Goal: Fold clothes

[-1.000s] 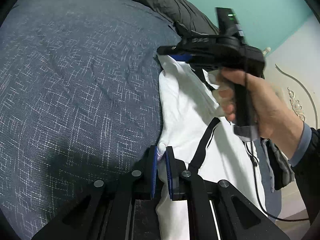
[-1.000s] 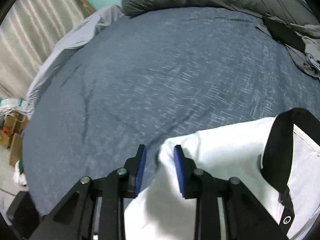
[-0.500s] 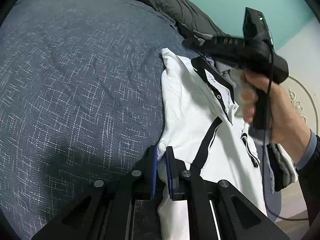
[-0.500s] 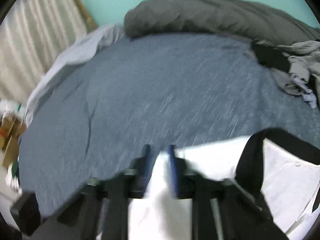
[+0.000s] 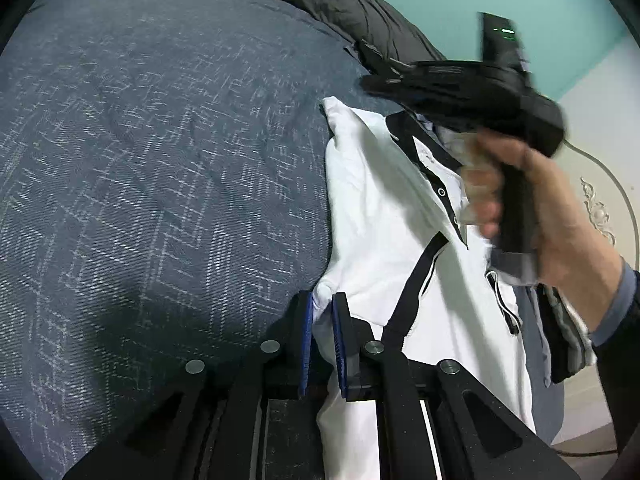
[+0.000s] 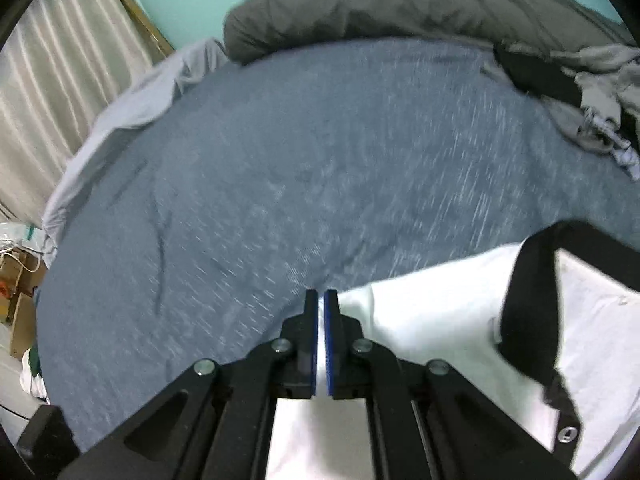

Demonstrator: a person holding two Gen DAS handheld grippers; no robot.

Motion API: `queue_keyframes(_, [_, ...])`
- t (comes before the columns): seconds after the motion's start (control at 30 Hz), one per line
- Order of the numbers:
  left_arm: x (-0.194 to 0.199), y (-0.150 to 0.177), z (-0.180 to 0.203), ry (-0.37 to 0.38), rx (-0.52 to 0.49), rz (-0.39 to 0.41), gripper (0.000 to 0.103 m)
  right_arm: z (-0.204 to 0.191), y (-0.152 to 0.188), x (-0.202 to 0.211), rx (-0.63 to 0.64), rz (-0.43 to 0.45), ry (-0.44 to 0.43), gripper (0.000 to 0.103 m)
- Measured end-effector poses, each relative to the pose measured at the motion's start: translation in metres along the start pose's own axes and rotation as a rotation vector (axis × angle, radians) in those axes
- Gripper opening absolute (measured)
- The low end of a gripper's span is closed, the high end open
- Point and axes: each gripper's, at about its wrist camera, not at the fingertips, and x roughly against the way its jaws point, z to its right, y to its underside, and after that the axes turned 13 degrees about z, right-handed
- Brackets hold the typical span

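Two grippers are both closed on the same white polo shirt (image 5: 384, 216), which lies on the bed (image 5: 160, 160) with its dark blue patterned cover. In the left wrist view your left gripper (image 5: 321, 312) is at the lower centre of the frame, and its jaws stand narrow with a small bunch of the shirt's white edge pinched between the blue pads. In the right wrist view your right gripper (image 6: 321, 308) sits at the lower centre, its jaws almost together with a thin white fold of the shirt (image 6: 440, 312) between them. The shirt's black collar (image 6: 528, 296) curves at the right of that frame. Your right hand (image 5: 532, 208) holds the black handle at the right of the left wrist view, above the shirt's black placket. A dark grey duvet (image 6: 400, 4) is heaped along the top of the bed.
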Motion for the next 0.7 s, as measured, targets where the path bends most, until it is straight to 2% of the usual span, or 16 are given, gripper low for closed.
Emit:
queue_keyframes(0.2, [0.03,0.001,-0.006,-0.024,-0.007,-0.016,0.032,0.005,0.0,0.084,-0.015,0.041,-0.028,0.002])
queue_keyframes(0.3, [0.053,0.008,-0.007,-0.03,-0.025,-0.042,0.034,0.011,0.02,0.145,-0.018,0.06,-0.025,0.002])
queue_keyframes(0.4, [0.082,0.023,-0.004,-0.032,-0.047,-0.089,0.035,0.018,0.053,0.201,-0.044,0.056,-0.01,0.003])
queue_keyframes(0.5, [0.106,0.04,-0.001,-0.026,-0.063,-0.127,0.035,0.027,0.096,0.258,-0.079,0.058,0.026,0.01])
queue_keyframes(0.57, [0.121,0.054,0.002,-0.022,-0.07,-0.155,0.036,0.034,0.127,0.292,-0.106,0.051,0.057,0.032])
queue_keyframes(0.63, [0.136,0.068,0.005,-0.016,-0.079,-0.183,0.036,0.04,0.159,0.322,-0.132,0.035,0.09,0.037])
queue_keyframes(0.7, [0.15,0.083,0.008,-0.01,-0.088,-0.211,0.038,0.047,0.191,0.351,-0.159,0.02,0.127,0.037])
